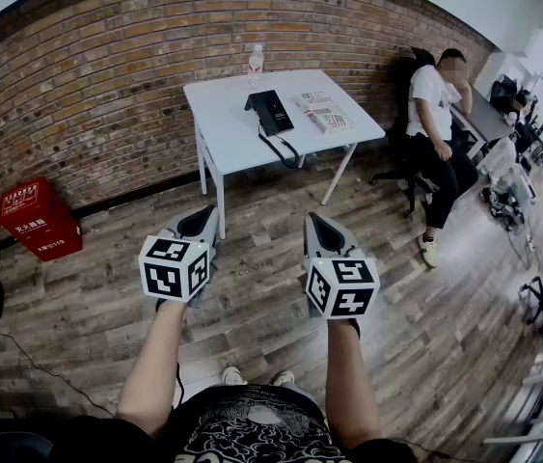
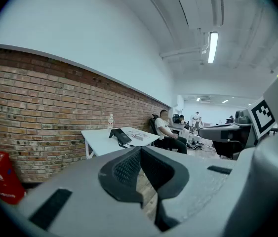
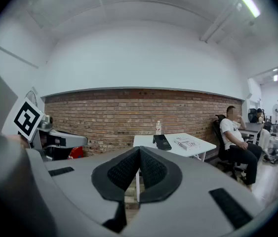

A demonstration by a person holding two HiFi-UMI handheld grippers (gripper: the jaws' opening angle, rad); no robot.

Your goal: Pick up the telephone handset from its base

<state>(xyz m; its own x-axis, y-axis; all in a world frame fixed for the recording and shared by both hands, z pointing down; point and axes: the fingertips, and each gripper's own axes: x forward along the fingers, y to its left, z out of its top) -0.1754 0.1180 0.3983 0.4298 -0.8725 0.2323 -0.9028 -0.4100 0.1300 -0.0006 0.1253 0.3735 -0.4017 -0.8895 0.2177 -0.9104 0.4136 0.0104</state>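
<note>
Two hand-held tongs hover low in the centre of the head view. The left gripper [image 1: 201,226] and the right gripper [image 1: 320,230] each have their jaws pressed together on nothing. Upper centre, well apart from both, the telephone handset [image 1: 266,114] lies on its black base [image 1: 281,110] on a white table [image 1: 218,128] against the brick wall [image 1: 88,85]. A seated person [image 1: 435,114] occupies the upper right.

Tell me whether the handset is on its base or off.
On its base, apparently: the telephone lies whole on the white table; left gripper and right gripper hang shut, empty, far off.
</note>
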